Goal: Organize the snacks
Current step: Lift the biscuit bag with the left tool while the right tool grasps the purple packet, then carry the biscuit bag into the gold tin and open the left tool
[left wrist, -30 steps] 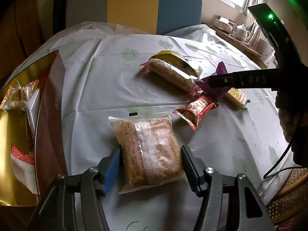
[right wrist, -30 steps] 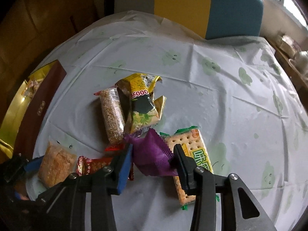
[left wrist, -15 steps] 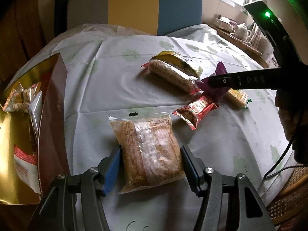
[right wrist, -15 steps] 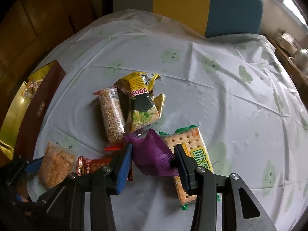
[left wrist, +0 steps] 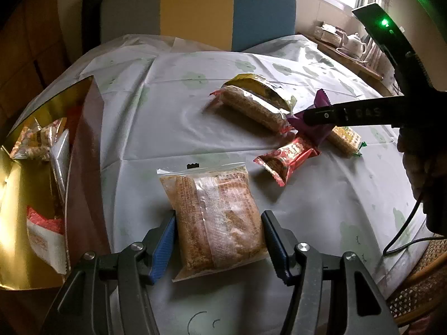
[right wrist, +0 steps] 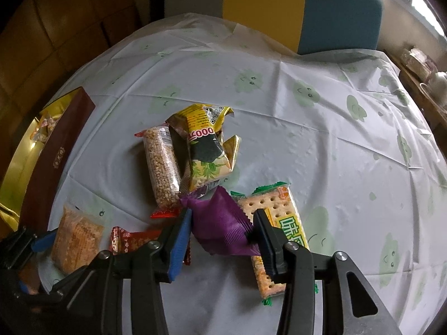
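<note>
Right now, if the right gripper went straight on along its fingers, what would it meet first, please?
The crinkled purple foil packet already between the right gripper's fingers; beyond it, probably the yellow-and-green snack bag, though depth is unclear.
</note>
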Demonstrator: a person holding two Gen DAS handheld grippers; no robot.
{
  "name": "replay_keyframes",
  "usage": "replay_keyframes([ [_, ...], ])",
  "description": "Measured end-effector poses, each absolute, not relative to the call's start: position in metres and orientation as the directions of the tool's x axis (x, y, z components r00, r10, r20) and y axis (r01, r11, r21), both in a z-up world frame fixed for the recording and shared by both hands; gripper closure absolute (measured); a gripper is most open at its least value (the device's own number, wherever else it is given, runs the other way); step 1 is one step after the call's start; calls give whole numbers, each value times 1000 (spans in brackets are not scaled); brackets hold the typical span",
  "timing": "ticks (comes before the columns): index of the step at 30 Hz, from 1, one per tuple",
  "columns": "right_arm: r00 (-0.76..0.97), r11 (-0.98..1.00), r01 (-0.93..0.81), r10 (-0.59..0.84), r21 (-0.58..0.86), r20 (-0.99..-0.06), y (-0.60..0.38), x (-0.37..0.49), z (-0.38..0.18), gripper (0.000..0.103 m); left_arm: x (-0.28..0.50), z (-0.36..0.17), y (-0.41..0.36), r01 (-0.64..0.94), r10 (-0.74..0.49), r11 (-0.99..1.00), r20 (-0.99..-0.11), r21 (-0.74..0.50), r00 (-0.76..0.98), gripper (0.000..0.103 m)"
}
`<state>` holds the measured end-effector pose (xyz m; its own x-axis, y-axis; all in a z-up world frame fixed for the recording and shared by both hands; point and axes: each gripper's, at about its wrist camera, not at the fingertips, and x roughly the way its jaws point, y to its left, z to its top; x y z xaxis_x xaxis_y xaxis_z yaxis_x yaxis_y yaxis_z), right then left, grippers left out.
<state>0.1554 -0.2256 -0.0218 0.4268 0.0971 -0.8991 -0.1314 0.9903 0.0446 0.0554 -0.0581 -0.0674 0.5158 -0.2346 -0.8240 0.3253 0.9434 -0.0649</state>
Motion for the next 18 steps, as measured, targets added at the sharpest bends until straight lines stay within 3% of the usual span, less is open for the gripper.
replay_keyframes([
  [18,440,988,-155,69,0,-895,-219,152,-22,57,41,0,-32,285,-237,957,-736,-62,634,42],
])
